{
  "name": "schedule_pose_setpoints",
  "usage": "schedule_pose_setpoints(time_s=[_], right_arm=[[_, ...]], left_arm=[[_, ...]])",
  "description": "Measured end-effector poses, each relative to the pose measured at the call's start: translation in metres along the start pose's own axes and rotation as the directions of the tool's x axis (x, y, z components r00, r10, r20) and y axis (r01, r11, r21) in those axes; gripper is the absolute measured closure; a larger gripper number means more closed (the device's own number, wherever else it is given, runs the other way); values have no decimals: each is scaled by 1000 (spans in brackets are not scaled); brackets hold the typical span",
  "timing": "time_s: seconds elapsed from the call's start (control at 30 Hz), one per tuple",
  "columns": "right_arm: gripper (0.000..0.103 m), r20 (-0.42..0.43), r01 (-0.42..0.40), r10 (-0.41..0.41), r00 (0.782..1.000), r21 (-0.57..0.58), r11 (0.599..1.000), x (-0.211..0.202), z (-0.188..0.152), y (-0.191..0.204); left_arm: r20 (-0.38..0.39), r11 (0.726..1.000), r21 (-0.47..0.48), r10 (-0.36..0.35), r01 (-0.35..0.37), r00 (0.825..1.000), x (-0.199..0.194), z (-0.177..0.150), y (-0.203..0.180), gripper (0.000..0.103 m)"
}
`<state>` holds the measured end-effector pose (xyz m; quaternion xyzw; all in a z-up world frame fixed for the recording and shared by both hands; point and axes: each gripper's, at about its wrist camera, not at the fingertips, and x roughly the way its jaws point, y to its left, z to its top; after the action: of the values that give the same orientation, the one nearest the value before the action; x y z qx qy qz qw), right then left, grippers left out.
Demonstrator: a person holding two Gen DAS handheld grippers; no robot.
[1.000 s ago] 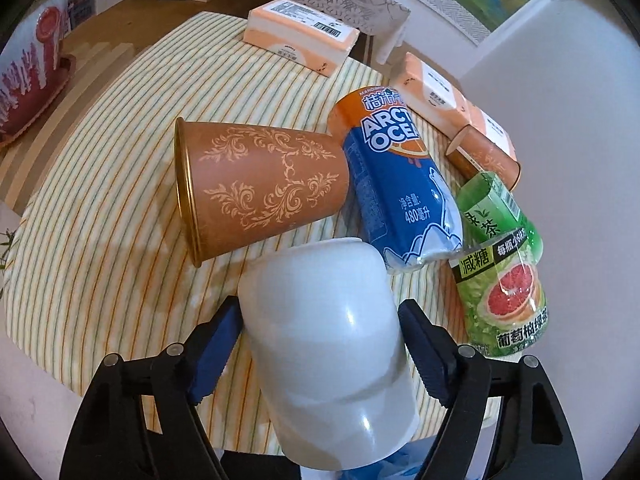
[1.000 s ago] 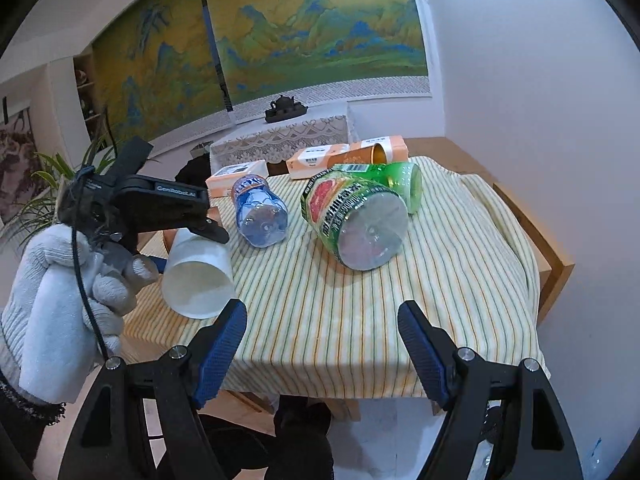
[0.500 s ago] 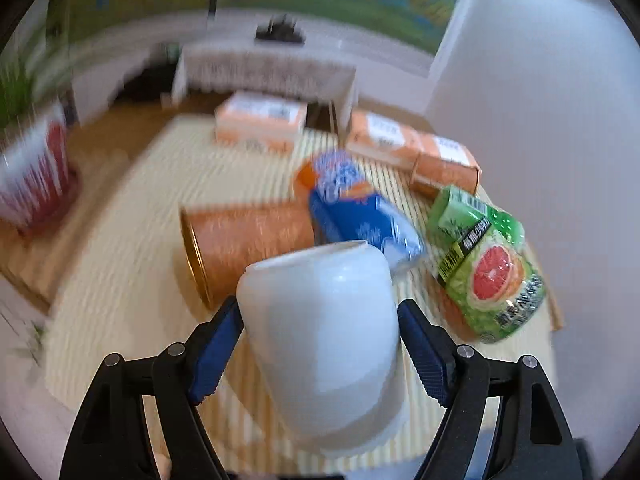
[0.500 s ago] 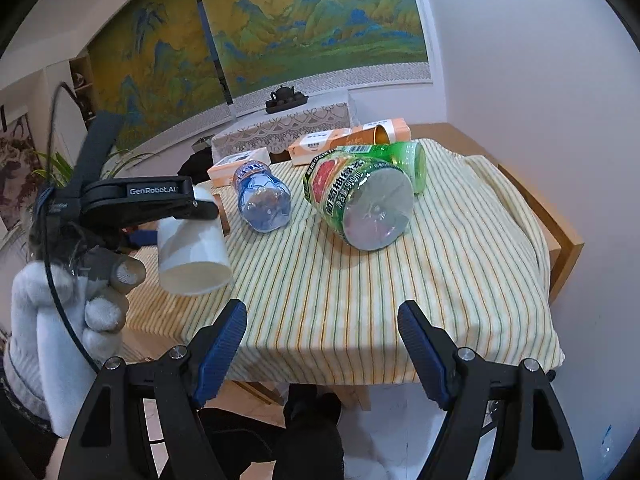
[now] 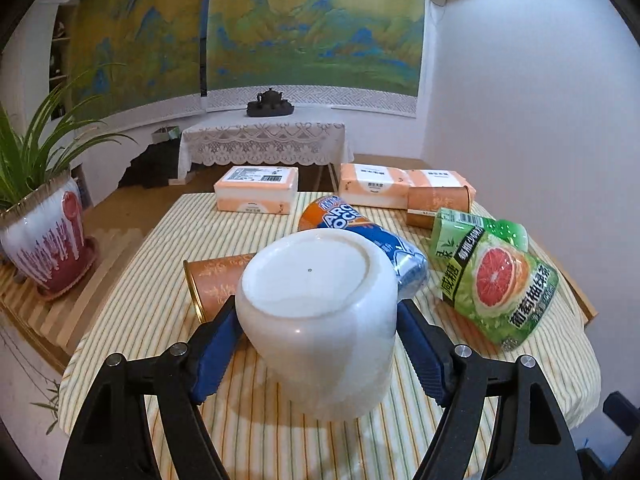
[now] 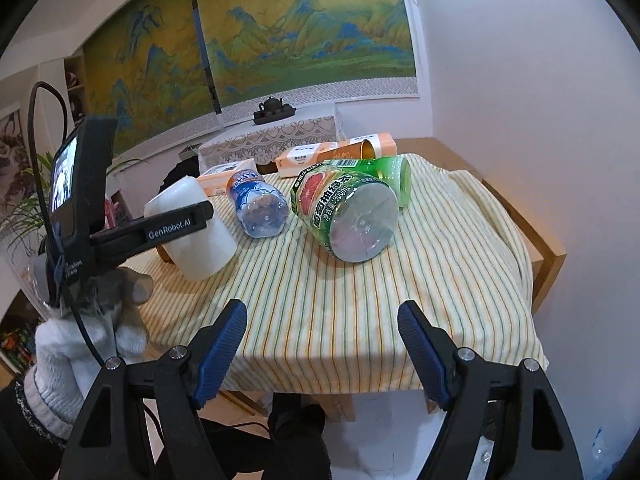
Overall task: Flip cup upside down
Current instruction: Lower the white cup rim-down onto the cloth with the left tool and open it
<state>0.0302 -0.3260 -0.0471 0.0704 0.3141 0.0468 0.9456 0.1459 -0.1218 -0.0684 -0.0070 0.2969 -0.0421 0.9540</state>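
Observation:
My left gripper [image 5: 318, 320] is shut on a white cup [image 5: 320, 312]. The cup is upside down, base up, its rim low over or on the striped tablecloth [image 5: 280, 432]; I cannot tell if it touches. In the right wrist view the cup [image 6: 200, 236] shows at the table's left edge, held by the left gripper [image 6: 176, 228]. My right gripper [image 6: 322, 344] is open and empty, off the table's near edge.
A copper cup [image 5: 216, 280] lies on its side behind the white cup. A blue bottle [image 5: 376, 240] and a green grapefruit bottle [image 5: 496, 280] lie to the right. Tissue packs [image 5: 256, 194] sit at the back. A potted plant [image 5: 44, 236] stands left.
My left gripper has rotated the white cup from lying on its side to base up, and lowered it toward the cloth. The right gripper has barely moved.

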Motion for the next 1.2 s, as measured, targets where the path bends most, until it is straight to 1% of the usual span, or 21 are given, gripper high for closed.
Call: schedule_pose_setpoints(time_s=[0.2,0.4,0.6,0.7,0.77,0.87,1.03,1.13,1.2], right_arm=[[29,25,26,-26,999,-9,1000,-3,2,6],[29,35,41,-41,999,-14,999,-4,3,9],[29,33,47,-46,998,-14,999,-3,4,9],[29,38,48,-48,998,-13,999,-5,5,10],[29,41,47,-47,998,-10,999,-6,6,10],[29,40,43,-43,998,-3,999,-7,6,9],[28,39,38,-38,999,0,999,-7,7,11],[28,42,39,-39,998,-2,999,-8,7,12],[28,41,39,-39,998,-3,999,-8,7,12]], left_arm=[[26,1000,27,-4,4,1000,-12,-5,-3,24],[71,997,72,-7,2,997,-21,-8,-9,24],[54,996,90,-33,28,998,-16,-17,-11,24],[46,993,115,-45,39,998,-14,-25,-13,24],[59,990,137,-47,39,997,-17,-29,-16,24],[58,982,177,-74,63,996,-20,-36,-22,24],[62,977,197,-94,80,994,-22,-43,-24,23],[49,976,189,-121,110,991,-22,-43,-21,18],[55,974,190,-135,122,989,-25,-43,-21,6]])
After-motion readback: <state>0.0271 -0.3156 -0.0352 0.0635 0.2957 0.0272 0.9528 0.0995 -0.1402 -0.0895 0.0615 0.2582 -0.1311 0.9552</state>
